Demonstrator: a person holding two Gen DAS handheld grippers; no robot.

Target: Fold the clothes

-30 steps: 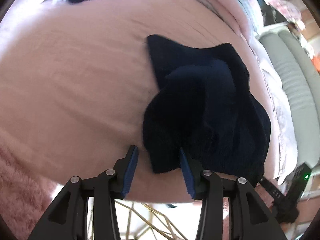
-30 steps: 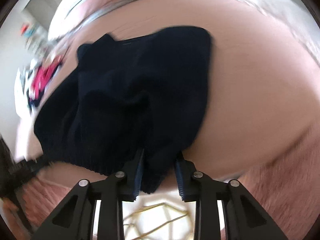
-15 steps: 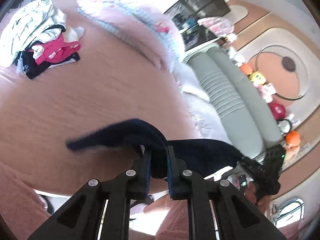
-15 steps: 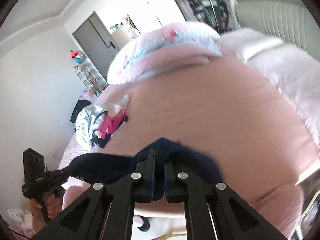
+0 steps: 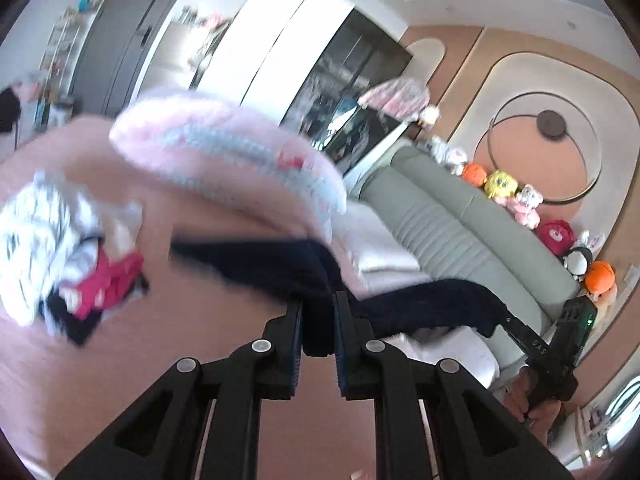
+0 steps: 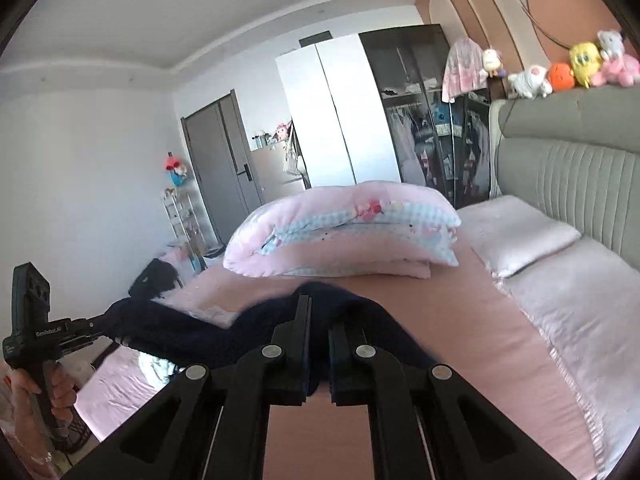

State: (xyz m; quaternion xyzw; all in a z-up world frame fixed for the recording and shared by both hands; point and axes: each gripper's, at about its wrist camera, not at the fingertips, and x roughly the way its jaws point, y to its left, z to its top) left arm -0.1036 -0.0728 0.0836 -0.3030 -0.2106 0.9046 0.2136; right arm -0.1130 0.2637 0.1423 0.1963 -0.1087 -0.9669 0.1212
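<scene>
You've got the dark navy garment (image 5: 256,264) pinched in both grippers and held up off the pink bed (image 6: 452,320). Your left gripper (image 5: 318,332) is clamped tight on a bunched fold of it, fabric squeezed between the blue-padded fingers (image 5: 297,320), and the right gripper (image 6: 318,344) is clenched on another bunch the same way. The cloth hangs stretched between the two, sagging a bit in the middle (edges are motion-blurred in the left wrist view, so you can't really read its shape).

Off to your left on the bed sits a heap of clothes (image 5: 68,256), white stuff on top and something hot pink under it. Behind the garment is a folded pink quilt (image 6: 344,228), with a pale pillow (image 6: 516,236) near the grey headboard (image 6: 568,176).
</scene>
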